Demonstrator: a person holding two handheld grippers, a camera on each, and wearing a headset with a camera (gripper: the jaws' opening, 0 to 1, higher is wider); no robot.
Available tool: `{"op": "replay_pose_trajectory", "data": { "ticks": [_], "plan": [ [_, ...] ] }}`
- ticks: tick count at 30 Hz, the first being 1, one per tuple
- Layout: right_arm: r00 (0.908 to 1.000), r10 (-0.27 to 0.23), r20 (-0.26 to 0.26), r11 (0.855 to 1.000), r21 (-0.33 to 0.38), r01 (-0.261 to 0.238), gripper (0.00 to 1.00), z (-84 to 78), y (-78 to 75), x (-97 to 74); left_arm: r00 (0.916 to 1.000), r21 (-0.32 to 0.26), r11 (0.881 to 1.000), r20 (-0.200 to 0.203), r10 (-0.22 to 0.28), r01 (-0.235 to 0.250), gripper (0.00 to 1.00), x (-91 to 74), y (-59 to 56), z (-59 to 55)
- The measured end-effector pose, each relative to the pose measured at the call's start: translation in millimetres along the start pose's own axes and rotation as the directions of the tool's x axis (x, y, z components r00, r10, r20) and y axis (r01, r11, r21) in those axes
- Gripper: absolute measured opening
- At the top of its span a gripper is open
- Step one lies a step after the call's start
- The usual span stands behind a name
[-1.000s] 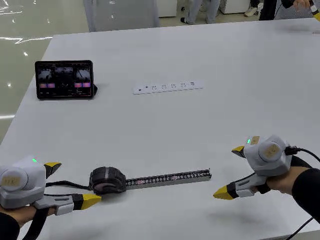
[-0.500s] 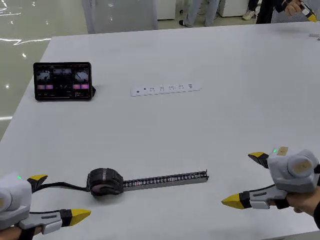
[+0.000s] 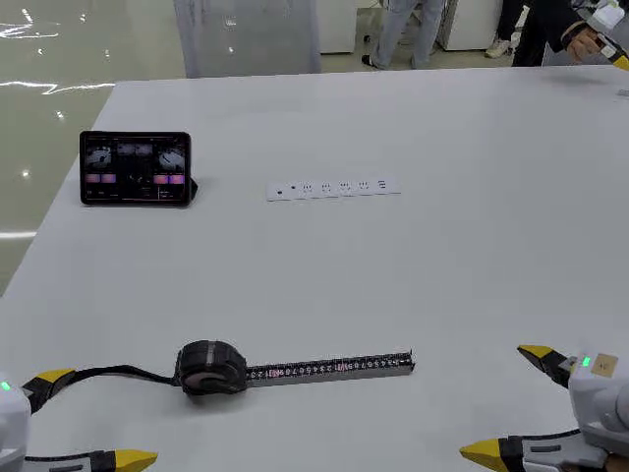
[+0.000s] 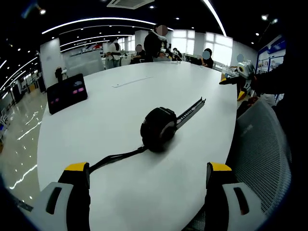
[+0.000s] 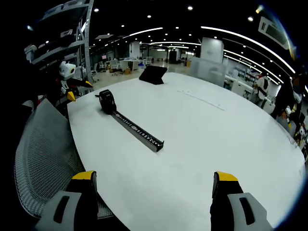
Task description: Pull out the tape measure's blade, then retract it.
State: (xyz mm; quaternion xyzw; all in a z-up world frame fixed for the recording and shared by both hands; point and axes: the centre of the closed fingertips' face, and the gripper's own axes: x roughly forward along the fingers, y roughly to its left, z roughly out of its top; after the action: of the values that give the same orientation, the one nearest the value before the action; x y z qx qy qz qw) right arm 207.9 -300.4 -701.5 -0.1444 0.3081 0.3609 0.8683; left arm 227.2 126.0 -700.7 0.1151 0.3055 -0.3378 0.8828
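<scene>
Head view: tape measure lies on the surface, blade out. Both the left gripper and right gripper have jaws apart, holding nothing.

Smooth matt table; tape measure seemingly rubber-cased.

The tape measure case lies on the worktop just ahead of the left tool. Its strap trails back toward that tool, and its blade reaches toward the right tool but ends short of it. Well beyond both tools stand a tablet, on the left tool's side, and what looks like a power strip, roughly midway.
</scene>
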Motion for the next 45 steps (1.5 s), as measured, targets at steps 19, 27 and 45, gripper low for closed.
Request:
{"op": "replay_pose_trajectory", "data": {
  "ticks": [19, 27, 45],
  "plan": [
    [0.9998, -0.018, -0.007, 0.999, 0.043, 0.018, 0.99, -16.3, -8.2, -15.2, 0.9999, -0.029, 0.999, 0.007, 0.013, -0.013, 0.99, 0.8, -2.1, -2.3],
    [0.9999, -0.01, -0.008, 1.0, 0.025, 0.01, 0.99, -22.8, -8.0, -14.6, 1.0, -0.02, 1.0, -0.003, 0.004, -0.004, 0.99, 2.5, -10.0, -3.8],
    [0.9989, 0.025, -0.04, 1.0, 0.02, -0.025, 0.99, -6.7, -17.6, -5.2, 0.9998, -0.012, 1.0, -0.014, 0.016, -0.016, 0.99, 14.2, -3.7, 16.4]
  ]
}}
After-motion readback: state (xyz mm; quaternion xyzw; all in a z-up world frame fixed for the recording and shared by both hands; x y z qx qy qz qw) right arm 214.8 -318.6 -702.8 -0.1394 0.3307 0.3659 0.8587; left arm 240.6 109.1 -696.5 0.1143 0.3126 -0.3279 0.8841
